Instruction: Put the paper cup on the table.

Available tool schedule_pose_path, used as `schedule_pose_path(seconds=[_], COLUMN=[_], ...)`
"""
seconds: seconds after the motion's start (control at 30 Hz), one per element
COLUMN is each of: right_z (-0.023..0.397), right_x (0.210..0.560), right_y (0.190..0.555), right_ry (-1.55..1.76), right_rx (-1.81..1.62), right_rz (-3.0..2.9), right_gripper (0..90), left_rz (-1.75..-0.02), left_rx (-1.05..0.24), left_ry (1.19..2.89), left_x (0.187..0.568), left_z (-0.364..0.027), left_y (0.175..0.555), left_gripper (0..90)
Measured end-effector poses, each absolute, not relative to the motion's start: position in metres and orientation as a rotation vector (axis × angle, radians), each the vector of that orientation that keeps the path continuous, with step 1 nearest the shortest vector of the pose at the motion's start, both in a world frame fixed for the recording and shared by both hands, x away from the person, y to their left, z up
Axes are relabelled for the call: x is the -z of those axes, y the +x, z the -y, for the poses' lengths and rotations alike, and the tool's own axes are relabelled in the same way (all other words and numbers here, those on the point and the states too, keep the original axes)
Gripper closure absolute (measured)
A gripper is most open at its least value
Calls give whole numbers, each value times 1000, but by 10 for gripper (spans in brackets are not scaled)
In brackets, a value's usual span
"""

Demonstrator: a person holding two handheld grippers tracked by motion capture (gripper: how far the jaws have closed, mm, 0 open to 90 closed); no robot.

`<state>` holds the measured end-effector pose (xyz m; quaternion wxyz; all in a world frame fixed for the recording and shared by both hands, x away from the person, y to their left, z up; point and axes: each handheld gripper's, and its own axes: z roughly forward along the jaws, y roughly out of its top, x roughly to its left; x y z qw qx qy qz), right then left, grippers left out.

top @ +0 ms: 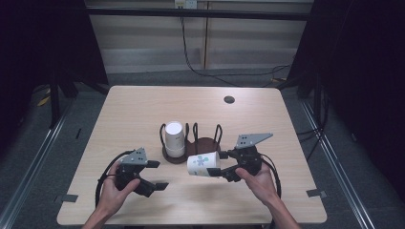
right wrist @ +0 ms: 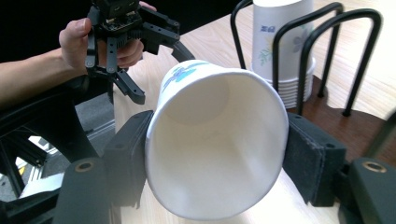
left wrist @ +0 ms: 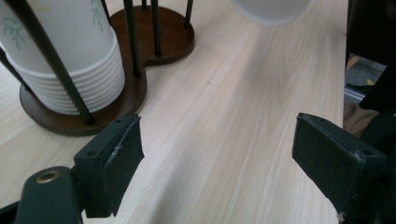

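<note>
A white paper cup (top: 203, 164) (right wrist: 215, 144) with a blue-green print lies on its side, held just above the table, its mouth facing the camera in the right gripper view. My right gripper (top: 222, 165) (right wrist: 217, 161) is shut on it, one pad on each side near the rim. A stack of like cups (top: 174, 138) (left wrist: 70, 60) (right wrist: 280, 42) stands upside down in a dark wooden holder (top: 205, 144) (left wrist: 159, 42) with black wire hoops. My left gripper (top: 161, 174) (left wrist: 217, 154) stands open and holds nothing, low over the table left of the cup and in front of the holder.
The light wood table (top: 143, 109) has a round cable hole (top: 229, 99) at the far right. The holder's right half stands without cups. Dark floor and rails surround the table.
</note>
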<state>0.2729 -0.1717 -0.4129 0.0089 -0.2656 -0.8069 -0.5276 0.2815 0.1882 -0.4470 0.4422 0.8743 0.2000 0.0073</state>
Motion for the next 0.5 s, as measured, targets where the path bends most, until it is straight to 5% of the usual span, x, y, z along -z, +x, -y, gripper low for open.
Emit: schedule_pose_path(seconds=[0.5], right_z=[195], right_x=[406], right_y=[275], right_ry=[-918], right_rx=[1538], right_rz=[2590], right_gripper=[299], left_rz=[-520], left_rx=[-50], left_ry=[2149], left_x=[446], left_z=[-197], left_y=[284], left_gripper=[162])
